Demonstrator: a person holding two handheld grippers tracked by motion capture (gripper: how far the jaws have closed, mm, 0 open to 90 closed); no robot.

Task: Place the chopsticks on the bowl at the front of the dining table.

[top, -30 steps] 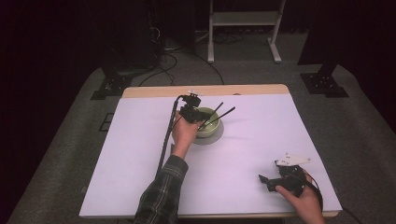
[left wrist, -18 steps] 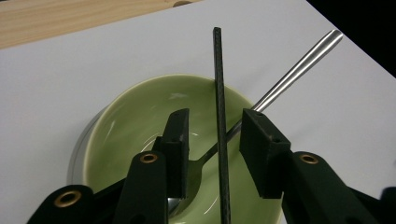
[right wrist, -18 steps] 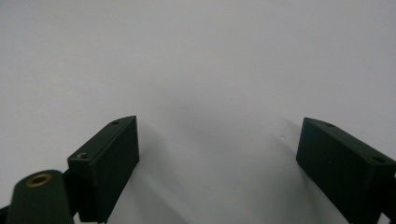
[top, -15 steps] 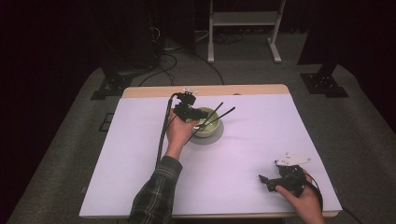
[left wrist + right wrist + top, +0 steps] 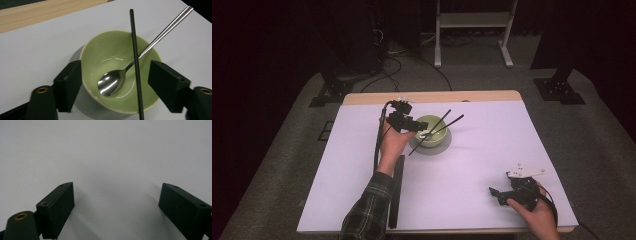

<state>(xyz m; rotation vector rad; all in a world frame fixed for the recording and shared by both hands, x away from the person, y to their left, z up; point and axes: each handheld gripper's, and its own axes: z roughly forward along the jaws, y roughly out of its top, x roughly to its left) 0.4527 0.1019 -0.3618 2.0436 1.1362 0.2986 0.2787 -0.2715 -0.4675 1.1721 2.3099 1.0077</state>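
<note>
My left gripper (image 5: pixel 112 82), jaws apart, straddles the green bowl (image 5: pixel 120 75) holding a spoon (image 5: pixel 111 83) and perhaps a chopstick (image 5: pixel 135 62); right gripper (image 5: pixel 499 192) gapes lower right.

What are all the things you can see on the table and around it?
bowl: one, pale green, on a grey saucer toward the table's far side.
saucer: one, grey, under the bowl.
spoon: one, silver, in the bowl, handle leaning over the rim.
stick: one, black, lying across the bowl's rim.
table: one, white top with a wooden far edge.
rack: one, white, on the floor behind the table.
left tongs: black, open, either side of the bowl.
right tongs: black, open, over bare table at the near right.
sleeve: one, plaid, left arm.
</note>
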